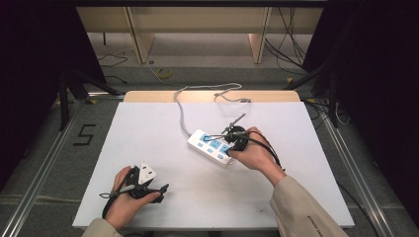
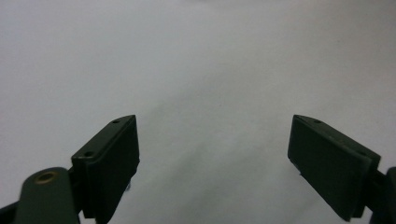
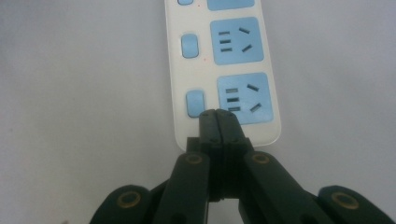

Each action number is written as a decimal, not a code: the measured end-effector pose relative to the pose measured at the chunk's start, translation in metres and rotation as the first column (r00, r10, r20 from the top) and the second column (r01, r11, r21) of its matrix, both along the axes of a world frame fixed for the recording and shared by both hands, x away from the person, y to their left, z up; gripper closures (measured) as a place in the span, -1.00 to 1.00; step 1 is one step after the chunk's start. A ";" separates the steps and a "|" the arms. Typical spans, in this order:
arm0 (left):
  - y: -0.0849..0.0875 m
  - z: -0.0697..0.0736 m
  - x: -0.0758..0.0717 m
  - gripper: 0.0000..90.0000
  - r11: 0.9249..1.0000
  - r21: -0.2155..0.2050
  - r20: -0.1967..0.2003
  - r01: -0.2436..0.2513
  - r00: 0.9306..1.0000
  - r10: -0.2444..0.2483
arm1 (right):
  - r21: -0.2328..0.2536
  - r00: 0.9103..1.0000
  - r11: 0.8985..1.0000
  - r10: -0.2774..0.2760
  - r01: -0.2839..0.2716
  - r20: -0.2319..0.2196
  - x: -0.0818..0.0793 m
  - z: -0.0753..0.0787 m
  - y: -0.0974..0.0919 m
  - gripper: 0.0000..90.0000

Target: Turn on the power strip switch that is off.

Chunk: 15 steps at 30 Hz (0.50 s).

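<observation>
A white power strip [image 1: 210,146] with blue sockets and blue switches lies slanted in the middle of the white table top [image 1: 148,123]. My right gripper [image 1: 230,147] is shut with nothing between its jaws. Its tips hover over the strip's near end. In the right gripper view the closed tips [image 3: 218,113] sit between the last blue switch [image 3: 195,103] and the last socket [image 3: 245,98] of the strip [image 3: 191,70]; I cannot tell if they touch. My left gripper [image 1: 159,191] rests low at the front left, open and empty, and its jaws [image 2: 215,121] stand wide over bare table.
The strip's grey cord [image 1: 182,112] runs from its far left end to the table's back edge, where more cable [image 1: 232,96] lies coiled. Black frame posts stand at both sides, and a wooden desk stands beyond on the floor.
</observation>
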<state>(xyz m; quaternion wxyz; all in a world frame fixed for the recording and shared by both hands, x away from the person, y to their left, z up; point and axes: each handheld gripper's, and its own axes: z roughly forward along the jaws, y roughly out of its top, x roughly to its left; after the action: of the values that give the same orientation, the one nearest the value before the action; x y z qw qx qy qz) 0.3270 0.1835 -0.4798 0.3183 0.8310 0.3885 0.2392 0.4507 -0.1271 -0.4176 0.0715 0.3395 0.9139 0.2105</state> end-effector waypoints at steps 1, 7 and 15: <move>0.000 0.000 0.000 -0.63 1.000 0.001 0.001 0.001 1.000 -0.001 | -0.003 1.000 1.000 0.001 -0.001 -0.001 0.001 0.000 0.000 1.00; 0.000 0.000 0.000 -0.64 1.000 0.000 0.000 0.000 1.000 0.000 | -0.004 1.000 1.000 0.001 -0.001 -0.004 0.003 -0.001 0.002 1.00; 0.000 0.000 0.000 -0.63 1.000 -0.001 -0.001 0.000 1.000 0.000 | -0.007 1.000 1.000 0.003 -0.003 -0.005 0.005 -0.002 0.007 1.00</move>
<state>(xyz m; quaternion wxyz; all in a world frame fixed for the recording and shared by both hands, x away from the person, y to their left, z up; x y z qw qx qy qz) 0.3271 0.1830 -0.4799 0.3187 0.8310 0.3885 0.2387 0.4555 -0.1202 -0.4200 0.0699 0.3384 0.9154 0.2065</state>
